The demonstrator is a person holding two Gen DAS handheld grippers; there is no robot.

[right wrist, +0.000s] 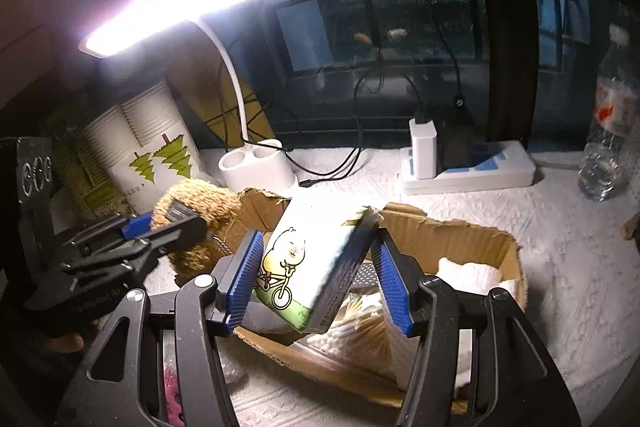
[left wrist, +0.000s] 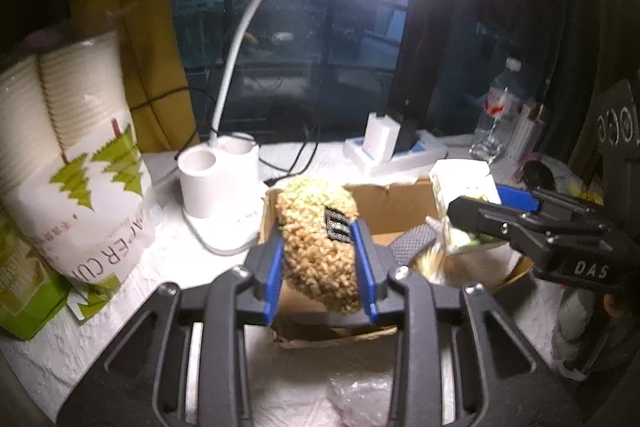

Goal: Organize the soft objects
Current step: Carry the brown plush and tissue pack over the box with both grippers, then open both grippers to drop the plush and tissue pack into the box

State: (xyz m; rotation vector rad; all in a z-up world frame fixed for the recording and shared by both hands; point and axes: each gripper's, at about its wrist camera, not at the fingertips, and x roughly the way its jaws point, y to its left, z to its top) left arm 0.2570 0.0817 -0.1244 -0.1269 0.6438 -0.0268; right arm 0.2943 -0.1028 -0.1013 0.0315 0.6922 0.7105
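Two handheld grippers hover over a torn cardboard box on a white table. The left gripper has its jaws pinching a tan fuzzy plush item above the box's left edge. The right gripper has its jaws clamped on a tissue pack printed with a cartoon cyclist, tilted above the box.

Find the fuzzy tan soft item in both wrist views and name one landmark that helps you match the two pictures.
Left wrist view: fuzzy tan item at centre, clamped in the left gripper, above the cardboard box.
Right wrist view: fuzzy tan item at left of centre, beside the box's left wall.
Shared landmark: white desk lamp base.
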